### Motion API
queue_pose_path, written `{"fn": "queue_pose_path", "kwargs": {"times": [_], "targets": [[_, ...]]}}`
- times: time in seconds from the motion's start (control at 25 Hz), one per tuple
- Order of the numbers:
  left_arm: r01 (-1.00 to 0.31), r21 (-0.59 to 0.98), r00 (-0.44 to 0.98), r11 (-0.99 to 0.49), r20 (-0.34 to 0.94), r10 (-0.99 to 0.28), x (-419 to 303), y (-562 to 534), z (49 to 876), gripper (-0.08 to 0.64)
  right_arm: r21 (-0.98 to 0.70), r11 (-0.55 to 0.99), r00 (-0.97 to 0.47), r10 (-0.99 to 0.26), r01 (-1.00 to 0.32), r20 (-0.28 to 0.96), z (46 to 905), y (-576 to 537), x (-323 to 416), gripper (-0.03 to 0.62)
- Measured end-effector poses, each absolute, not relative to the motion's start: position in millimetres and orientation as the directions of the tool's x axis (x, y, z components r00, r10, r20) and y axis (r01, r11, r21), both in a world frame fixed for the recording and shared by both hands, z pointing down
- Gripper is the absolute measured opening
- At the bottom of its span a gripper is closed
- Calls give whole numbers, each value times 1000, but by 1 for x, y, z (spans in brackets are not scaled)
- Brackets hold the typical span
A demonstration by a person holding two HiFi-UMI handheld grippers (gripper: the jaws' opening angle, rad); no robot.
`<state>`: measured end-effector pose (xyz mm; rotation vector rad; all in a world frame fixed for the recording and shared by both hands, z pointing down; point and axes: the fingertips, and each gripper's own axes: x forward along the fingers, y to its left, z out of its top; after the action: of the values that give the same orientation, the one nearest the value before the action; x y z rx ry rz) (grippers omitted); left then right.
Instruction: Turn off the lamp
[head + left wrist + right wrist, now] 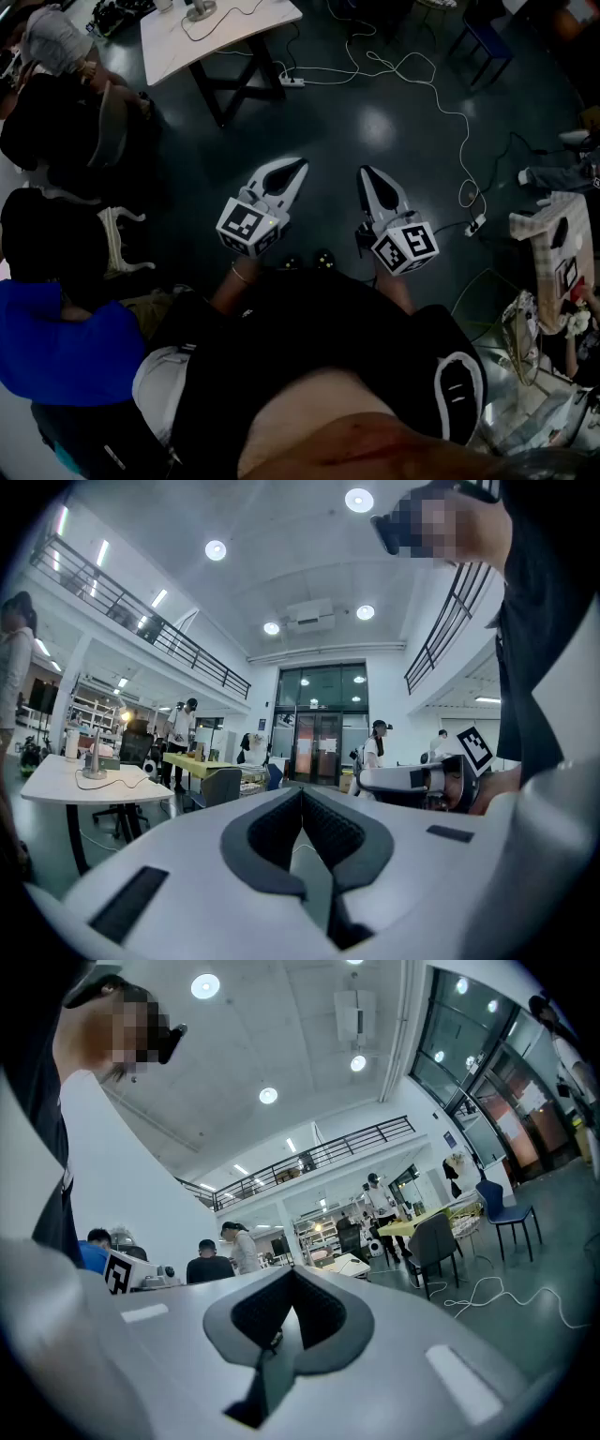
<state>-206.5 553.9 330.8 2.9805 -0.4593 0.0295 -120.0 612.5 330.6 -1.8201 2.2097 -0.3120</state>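
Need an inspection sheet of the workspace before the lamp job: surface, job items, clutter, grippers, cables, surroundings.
Surface: white table at the far left, with dark floor between it and the person.
Job's things: small stand-like object with a wire on the table, possibly the lamp; too small to be sure.
Clutter: pile of loose items at the right edge.
Grippers: left gripper and right gripper both shut and empty, held level side by side, well short of the table.
Cables: white cable snakes across the floor from a power strip.
Surroundings: seated people at the left; others stand farther off in the hall.
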Motion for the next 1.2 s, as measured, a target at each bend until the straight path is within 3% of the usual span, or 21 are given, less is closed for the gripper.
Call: {"fn": "queue_pose_path", "kwargs": {"times": [0.72,1.2], "targets": [[-336,82,942,-938,25,-335,-157,571,333,8,-333,229,-214,-973,-914,-82,339,627,-62,-2],[-447,76,894,-891,81,-441,-169,562,340,8,-374,251,-233,-968,-893,-93,353,625,-40,-2]]}}
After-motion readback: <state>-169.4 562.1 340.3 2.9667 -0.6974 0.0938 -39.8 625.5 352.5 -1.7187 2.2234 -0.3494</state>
